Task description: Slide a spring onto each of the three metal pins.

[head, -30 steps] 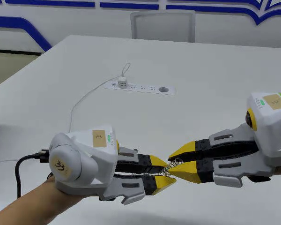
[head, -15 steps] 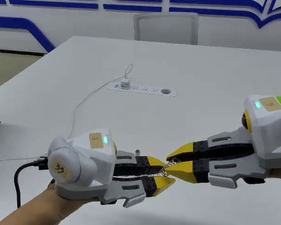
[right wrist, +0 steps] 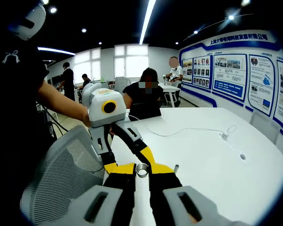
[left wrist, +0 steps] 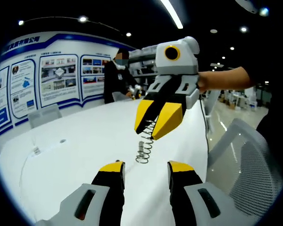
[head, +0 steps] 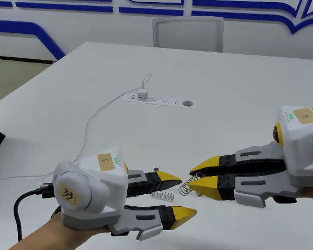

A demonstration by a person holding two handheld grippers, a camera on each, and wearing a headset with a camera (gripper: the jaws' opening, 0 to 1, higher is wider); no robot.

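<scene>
Right gripper [head: 193, 177] comes in from the right side of the head view. Its yellow jaws are pinched on 1 end of a spring [head: 187, 186], which sticks out past the tips near the middle of the picture. Left gripper [head: 189, 196], at the bottom left, has its jaws wide apart with nothing in them. Another spring [head: 163, 196] lies flat on the white table [head: 240, 104], seen between those jaws. 1 small metal pin [head: 156, 169] stands just above them.
</scene>
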